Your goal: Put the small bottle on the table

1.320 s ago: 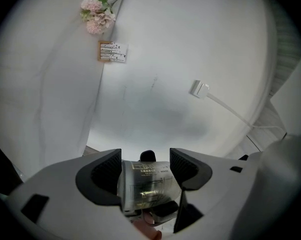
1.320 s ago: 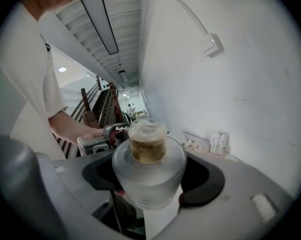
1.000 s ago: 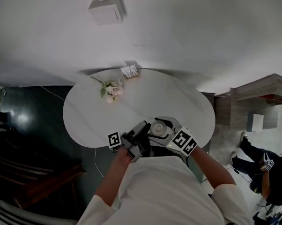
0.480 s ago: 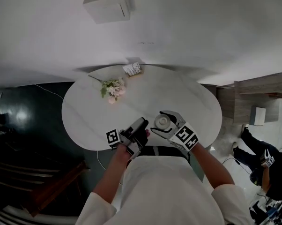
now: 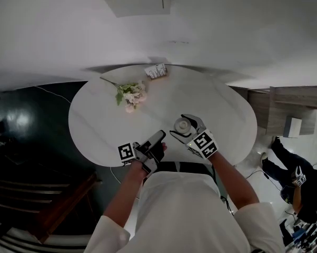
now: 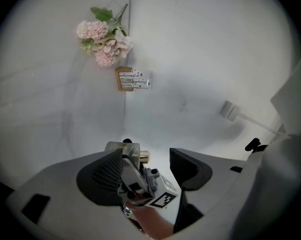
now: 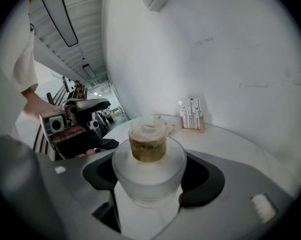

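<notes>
Clamping the small bottle (image 7: pixel 149 154) between the jaws of the right gripper (image 7: pixel 150 180), one dark pad on each side of the frosted body, amber neck and pale cap uppermost, upright. Holding nothing with the left gripper (image 6: pixel 145 171): jaws spread wide, only the other tool and the bottle visible through the gap. From the head view, carrying the bottle over the near part of the round white table (image 5: pixel 95 125), with the left gripper just beside, to the left, at the near edge. Cannot tell from any view whether touching the table at the base or hanging just above. Well apart at the far side, a sprig of pink flowers (image 5: pixel 129 95) and a small card holder (image 5: pixel 157 71), neither in the way. Judged as the placing step: carry about done, release not yet made. Next, probably: lower straight down until flat on the base, keep upright, then part the jaws evenly so as not to drag the body sideways with either pad, and draw back without catching the cap. Worth setting down a little further in, given a spot apparently close to the rim. No call for the left gripper beyond keeping clear.
</notes>
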The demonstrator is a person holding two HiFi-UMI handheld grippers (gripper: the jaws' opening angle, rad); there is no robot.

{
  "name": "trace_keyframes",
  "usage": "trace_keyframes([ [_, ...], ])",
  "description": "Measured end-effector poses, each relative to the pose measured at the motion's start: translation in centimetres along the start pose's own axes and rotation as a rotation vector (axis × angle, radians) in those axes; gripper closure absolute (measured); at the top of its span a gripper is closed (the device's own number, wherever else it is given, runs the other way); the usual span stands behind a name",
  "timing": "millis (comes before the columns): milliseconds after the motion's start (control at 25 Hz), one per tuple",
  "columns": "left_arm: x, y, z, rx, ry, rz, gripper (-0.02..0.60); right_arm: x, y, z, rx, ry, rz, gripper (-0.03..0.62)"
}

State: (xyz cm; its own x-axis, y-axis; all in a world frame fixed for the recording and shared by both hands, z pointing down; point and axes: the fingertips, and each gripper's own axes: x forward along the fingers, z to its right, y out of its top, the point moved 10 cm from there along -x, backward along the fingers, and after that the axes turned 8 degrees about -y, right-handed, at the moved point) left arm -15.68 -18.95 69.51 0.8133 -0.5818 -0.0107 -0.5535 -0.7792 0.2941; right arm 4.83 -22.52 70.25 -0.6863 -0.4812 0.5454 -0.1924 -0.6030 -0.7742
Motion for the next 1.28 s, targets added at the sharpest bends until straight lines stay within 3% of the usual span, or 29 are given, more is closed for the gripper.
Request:
trace_keyframes([
  [480, -1.4, 3.1, -1.9, -0.014, 0.012, 0.064, 0.296, 6.6, -4.3, 0.6, 0.034, -0.048, -0.129, 0.243],
  [1280, -3.6, 3.4, -2.7, -0.014, 0.012, 0.096, 0.296, 9.2, -5.6, 1.0, 0.024, -0.104, -0.148, 0.243],
])
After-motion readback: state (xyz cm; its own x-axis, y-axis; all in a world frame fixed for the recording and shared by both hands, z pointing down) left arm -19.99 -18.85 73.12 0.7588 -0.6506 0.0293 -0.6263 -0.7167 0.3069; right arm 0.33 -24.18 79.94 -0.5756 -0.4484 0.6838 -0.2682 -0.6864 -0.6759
